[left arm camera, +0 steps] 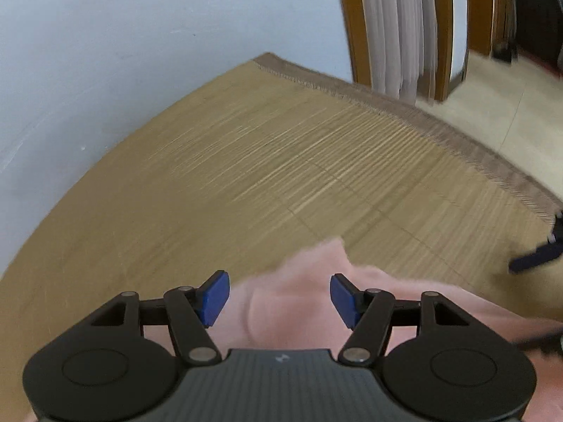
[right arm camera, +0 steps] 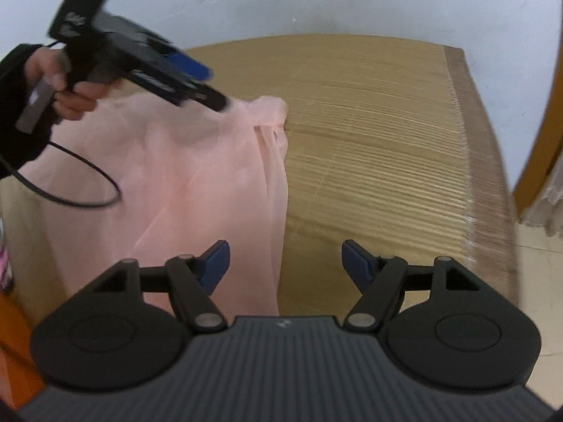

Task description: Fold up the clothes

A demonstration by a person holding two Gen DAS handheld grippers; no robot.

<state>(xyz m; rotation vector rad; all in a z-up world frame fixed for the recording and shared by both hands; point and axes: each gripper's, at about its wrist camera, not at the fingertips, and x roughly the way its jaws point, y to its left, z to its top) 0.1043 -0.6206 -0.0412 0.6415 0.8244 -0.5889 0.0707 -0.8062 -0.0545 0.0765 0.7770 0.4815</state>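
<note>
Left hand-held gripper [left arm camera: 279,297] spread wide, empty, above pink garment [left arm camera: 302,302]. Right hand-held gripper [right arm camera: 285,267] likewise wide, gripping nothing, over the garment's right edge. Garment spread on woven mat [right arm camera: 380,147], against pale wall [right arm camera: 316,0]. Hand [right arm camera: 75,100] around the left handle.

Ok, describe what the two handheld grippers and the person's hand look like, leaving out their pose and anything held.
Both the left gripper and right gripper have black linkage arms with silver pivot pins, round black side discs, a ribbed dark grey body with a small pale logo, and blue pads on the jaws. The left hand emerges from a black sleeve; a black cable loops below it.
</note>
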